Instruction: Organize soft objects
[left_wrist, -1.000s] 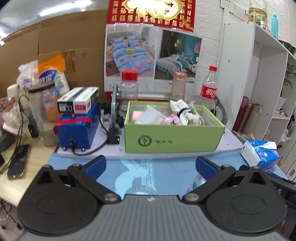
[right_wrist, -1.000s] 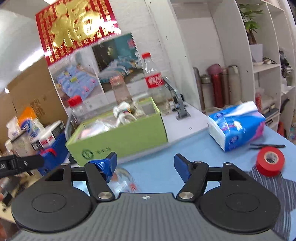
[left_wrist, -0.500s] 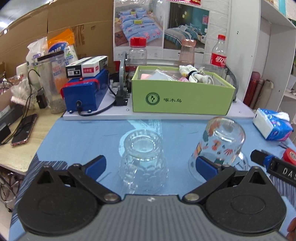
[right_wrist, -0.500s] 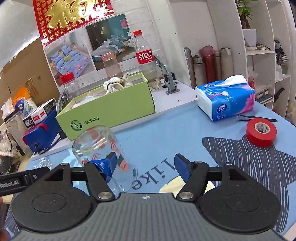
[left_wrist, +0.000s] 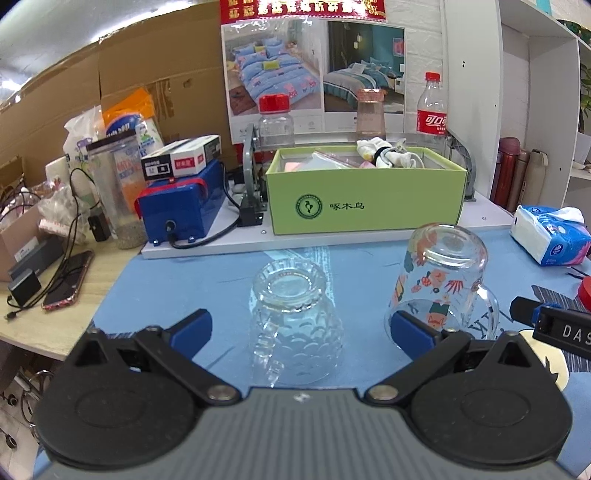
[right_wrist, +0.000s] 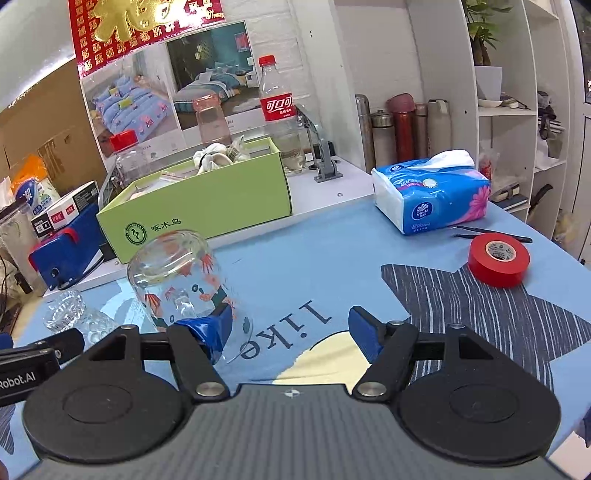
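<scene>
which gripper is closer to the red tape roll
Right. The right gripper has the red tape roll just ahead to its right. The left gripper faces the textured glass mug, further from the tape.

A white brick wall (left_wrist: 424, 44) is seen at the back. A bedding poster (left_wrist: 314, 70) is fixed to it, with a red and gold banner (right_wrist: 147, 29) above. Flattened cardboard (left_wrist: 147, 62) is stood against the wall to the left. White shelving (right_wrist: 517, 110) is placed at the right; a potted plant (right_wrist: 484, 55) is kept on one shelf, and flasks (right_wrist: 399, 125) are lined up in a lower bay. The table (left_wrist: 51, 325) is of pale wood and is covered by a blue cloth (right_wrist: 332, 251) printed with dark striped patches. Bright overhead light is reflected at the upper left.
</scene>
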